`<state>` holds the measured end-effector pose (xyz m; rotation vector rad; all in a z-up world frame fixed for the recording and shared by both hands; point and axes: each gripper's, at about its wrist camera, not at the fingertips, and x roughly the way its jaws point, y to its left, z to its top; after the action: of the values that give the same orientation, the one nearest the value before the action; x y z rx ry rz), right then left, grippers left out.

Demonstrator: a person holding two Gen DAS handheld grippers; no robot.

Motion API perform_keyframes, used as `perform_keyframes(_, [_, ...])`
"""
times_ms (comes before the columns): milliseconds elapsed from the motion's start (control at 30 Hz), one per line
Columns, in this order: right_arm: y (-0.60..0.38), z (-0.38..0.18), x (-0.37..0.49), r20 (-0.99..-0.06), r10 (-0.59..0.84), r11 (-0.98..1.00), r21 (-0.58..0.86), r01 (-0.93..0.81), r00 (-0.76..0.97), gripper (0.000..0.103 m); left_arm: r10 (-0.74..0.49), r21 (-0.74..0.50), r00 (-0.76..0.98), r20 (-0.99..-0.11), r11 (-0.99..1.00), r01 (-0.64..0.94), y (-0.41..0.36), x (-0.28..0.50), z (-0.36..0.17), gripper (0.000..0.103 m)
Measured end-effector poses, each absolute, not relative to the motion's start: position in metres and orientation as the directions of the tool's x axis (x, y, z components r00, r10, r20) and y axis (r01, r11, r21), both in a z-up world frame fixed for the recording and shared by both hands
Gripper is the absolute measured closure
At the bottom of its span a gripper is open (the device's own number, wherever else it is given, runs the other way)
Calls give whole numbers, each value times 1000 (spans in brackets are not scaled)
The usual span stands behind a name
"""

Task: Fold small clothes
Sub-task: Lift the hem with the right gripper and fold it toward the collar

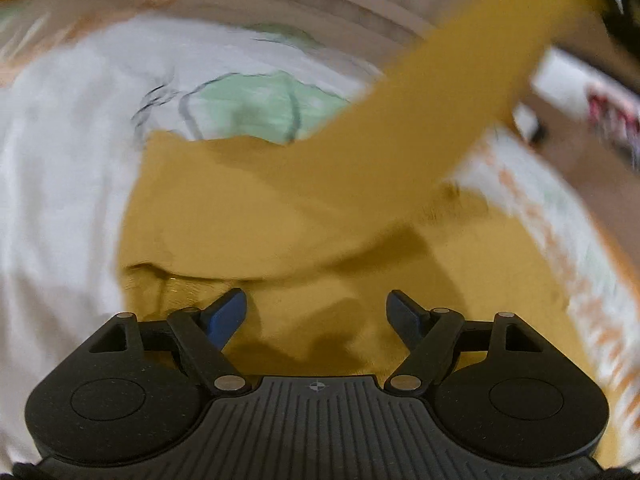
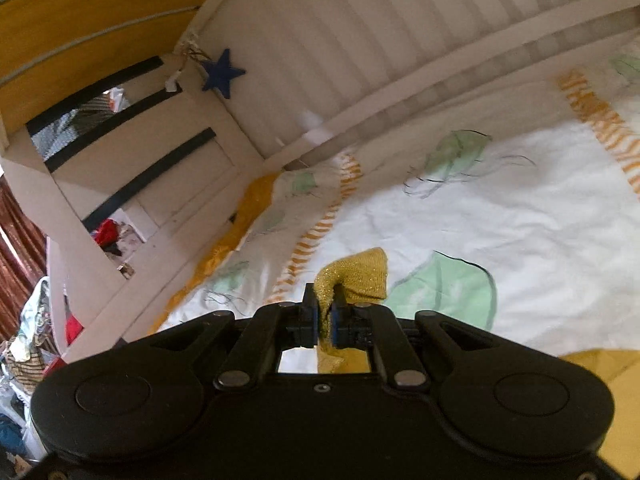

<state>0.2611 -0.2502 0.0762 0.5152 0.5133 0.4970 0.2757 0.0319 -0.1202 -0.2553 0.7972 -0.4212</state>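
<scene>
The yellow top (image 1: 248,216) lies flat on the white blanket (image 1: 60,160) on the bed. One long sleeve (image 1: 452,92) is lifted up in the air. The right claw (image 2: 326,320) is pinched tight on the sparkly cuff (image 2: 360,274). The left claw (image 1: 316,312) hangs wide open over the top, holding nothing. The cloth looks soft, light and floppy, so I think edges and cuffs are the best places to grab.
</scene>
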Motion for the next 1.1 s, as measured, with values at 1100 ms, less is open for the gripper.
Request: perform_keyframes(1100, [-326, -83, 209, -669, 96, 988, 155, 13, 737, 80, -323, -260, 645, -692, 946, 195, 32, 275, -114, 27])
